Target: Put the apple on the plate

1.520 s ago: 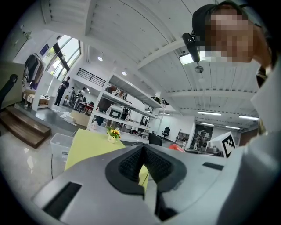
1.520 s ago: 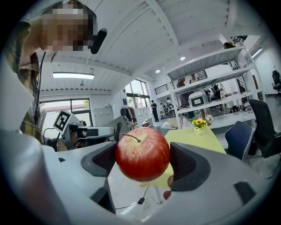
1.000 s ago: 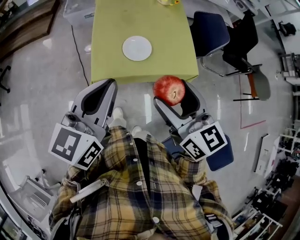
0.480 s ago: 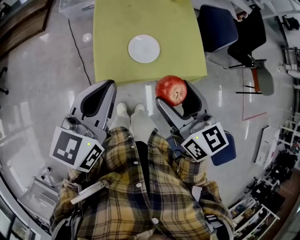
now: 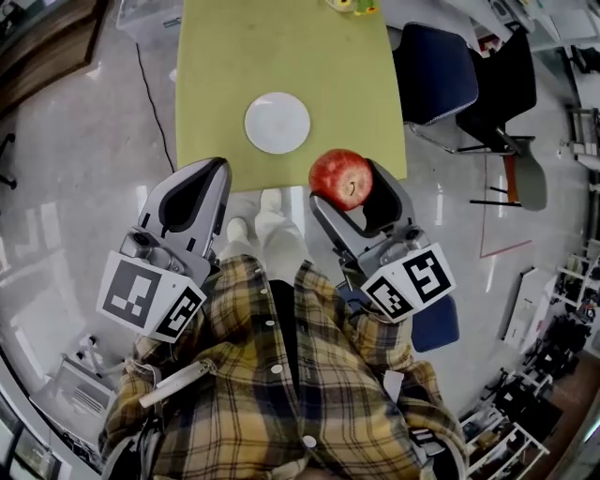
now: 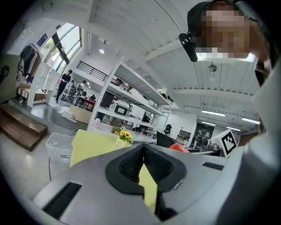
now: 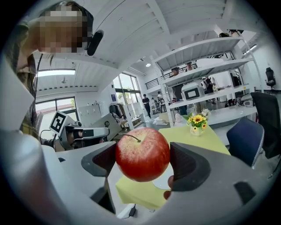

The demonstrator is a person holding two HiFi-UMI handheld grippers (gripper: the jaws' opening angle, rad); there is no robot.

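A red apple (image 5: 340, 178) (image 7: 142, 154) is clamped between the jaws of my right gripper (image 5: 345, 185) (image 7: 143, 159), held in the air over the near right edge of the yellow-green table (image 5: 225, 56). A round white plate (image 5: 277, 122) lies on that table, up and to the left of the apple; in the right gripper view only a sliver of the plate (image 7: 159, 183) shows under the apple. My left gripper (image 5: 208, 167) (image 6: 141, 163) is shut with nothing in it, just short of the table's near edge.
A small pot of yellow flowers (image 5: 352, 5) (image 7: 196, 122) stands at the table's far end. A blue chair (image 5: 436, 70) and a dark chair (image 5: 502, 94) stand right of the table. A clear storage bin (image 5: 145, 14) and a black cable (image 5: 155, 98) lie on the floor at left.
The table and plate have drawn nearer and shifted left in the head view. The apple now overlaps the table's near right edge. Both grippers keep their states.
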